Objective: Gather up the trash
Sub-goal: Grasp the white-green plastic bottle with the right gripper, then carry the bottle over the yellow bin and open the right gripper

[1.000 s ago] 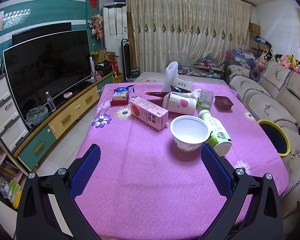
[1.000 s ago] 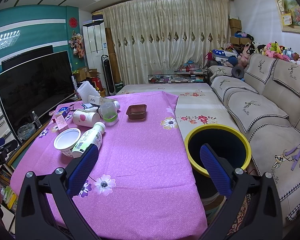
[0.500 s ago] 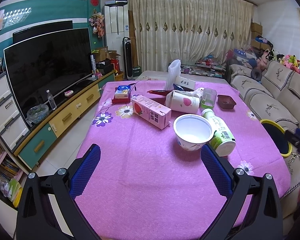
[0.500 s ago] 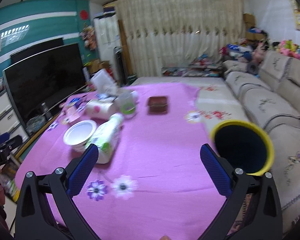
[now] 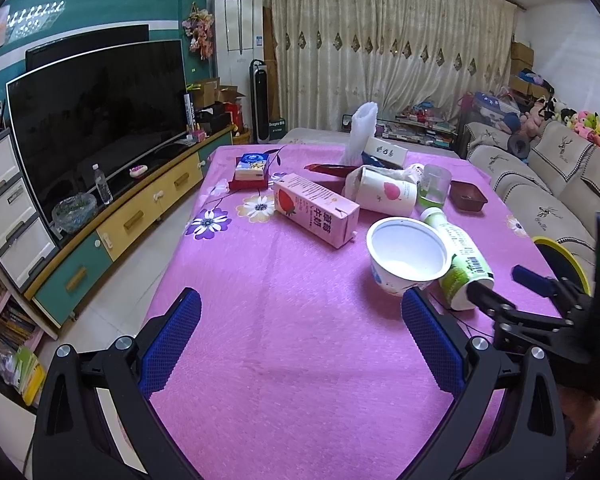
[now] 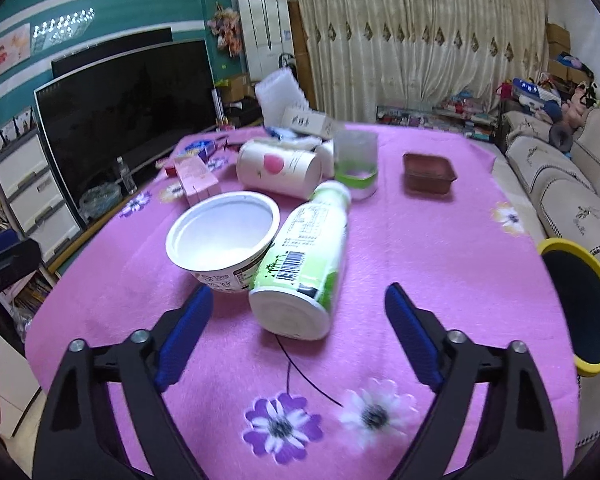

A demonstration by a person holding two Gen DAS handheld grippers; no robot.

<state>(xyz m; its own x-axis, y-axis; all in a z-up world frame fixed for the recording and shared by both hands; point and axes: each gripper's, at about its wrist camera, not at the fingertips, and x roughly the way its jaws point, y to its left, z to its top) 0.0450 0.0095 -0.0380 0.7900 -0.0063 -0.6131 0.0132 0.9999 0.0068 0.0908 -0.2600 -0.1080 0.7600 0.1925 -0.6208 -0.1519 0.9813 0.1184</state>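
Observation:
A green-and-white bottle [image 6: 306,258] lies on its side on the pink tablecloth [image 6: 420,264], touching a white paper bowl [image 6: 222,236]. My right gripper [image 6: 298,302] is open, its fingers on either side of the bottle's base, just short of it. In the left wrist view the bottle [image 5: 458,262] and bowl [image 5: 408,254] lie ahead to the right, with a pink milk carton [image 5: 316,208] and a white cup [image 5: 382,194] on its side behind. My left gripper [image 5: 300,308] is open and empty over the near tablecloth. The right gripper [image 5: 504,292] shows at the right.
A yellow-rimmed bin [image 6: 580,300] stands off the table's right edge beside the sofa [image 6: 572,184]. A clear cup [image 6: 356,164], a brown tray [image 6: 428,172], a tissue box [image 5: 384,150] and small boxes [image 5: 252,168] sit farther back. A TV [image 5: 96,120] and cabinet stand to the left.
My right gripper has swung left from the bin and moved in close to the bottle's base. The left gripper has drifted slightly; its view now shows the right gripper.

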